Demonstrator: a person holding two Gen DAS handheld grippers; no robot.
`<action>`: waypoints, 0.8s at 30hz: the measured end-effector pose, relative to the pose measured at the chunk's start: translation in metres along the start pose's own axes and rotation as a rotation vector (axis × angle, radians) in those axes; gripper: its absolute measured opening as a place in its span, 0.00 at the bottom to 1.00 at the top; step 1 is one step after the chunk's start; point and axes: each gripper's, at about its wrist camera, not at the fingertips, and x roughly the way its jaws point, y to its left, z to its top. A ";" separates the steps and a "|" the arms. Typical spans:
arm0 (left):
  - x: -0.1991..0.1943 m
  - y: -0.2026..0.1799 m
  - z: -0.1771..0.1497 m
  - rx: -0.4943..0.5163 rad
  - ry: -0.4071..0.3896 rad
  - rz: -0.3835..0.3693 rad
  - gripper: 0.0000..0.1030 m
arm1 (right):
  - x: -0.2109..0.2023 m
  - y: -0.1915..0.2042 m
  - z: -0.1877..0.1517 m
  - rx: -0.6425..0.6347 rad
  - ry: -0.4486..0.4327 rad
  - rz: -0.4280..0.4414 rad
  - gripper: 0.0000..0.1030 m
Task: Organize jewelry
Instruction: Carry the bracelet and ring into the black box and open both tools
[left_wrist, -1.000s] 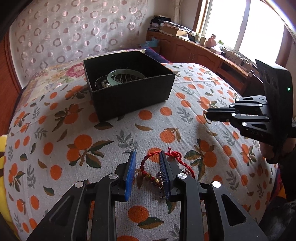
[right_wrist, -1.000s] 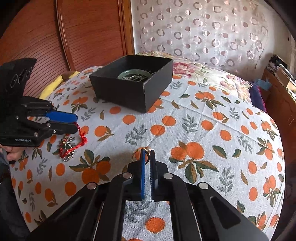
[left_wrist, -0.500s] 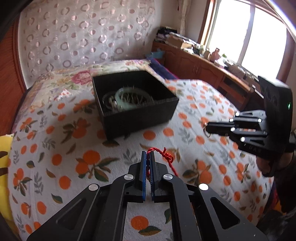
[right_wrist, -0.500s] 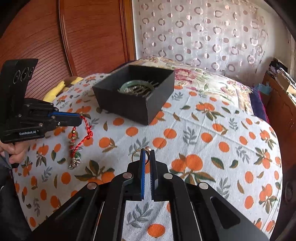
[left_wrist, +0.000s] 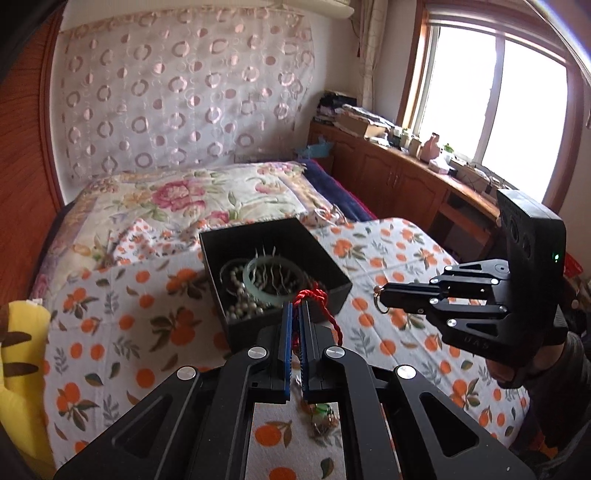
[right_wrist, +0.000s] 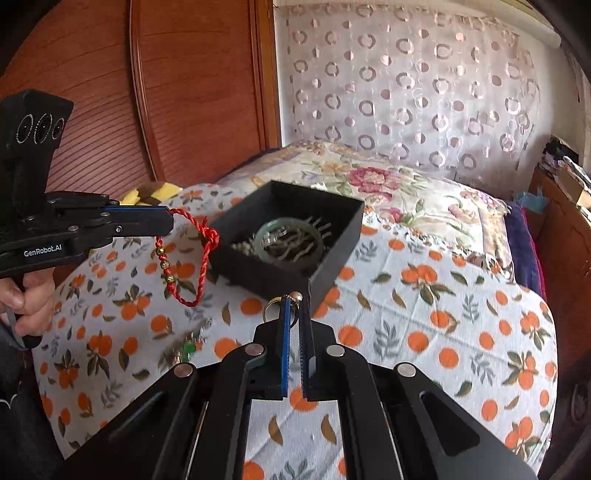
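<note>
On my left I have the left gripper (right_wrist: 168, 221) with its fingers (left_wrist: 286, 332) pressed together on the red cord bracelet (right_wrist: 192, 258), which hangs in the air with gold beads and a blurred charm below it, just beside the near-left corner of the black box (right_wrist: 332, 236). The box sits on the bed (right_wrist: 443, 314) and holds a green bangle (right_wrist: 291, 240) and pearl beads (left_wrist: 240, 299). To the right, my right gripper (right_wrist: 293, 306) has its fingers nearly together, clamping a gold ring (right_wrist: 271, 308) just short of the box's near corner.

Left claw (left_wrist: 295, 314) pinches red cord bracelet (left_wrist: 314, 299) beside black box (left_wrist: 273, 269).
</note>
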 end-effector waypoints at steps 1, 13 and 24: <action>-0.001 0.001 0.003 -0.002 -0.006 0.004 0.02 | 0.001 0.000 0.003 0.000 -0.006 0.002 0.05; 0.009 0.014 0.025 -0.018 -0.035 0.063 0.02 | 0.028 -0.008 0.027 0.016 -0.039 0.031 0.05; 0.031 0.023 0.036 -0.030 -0.023 0.084 0.02 | 0.036 -0.020 0.021 0.072 -0.050 0.072 0.05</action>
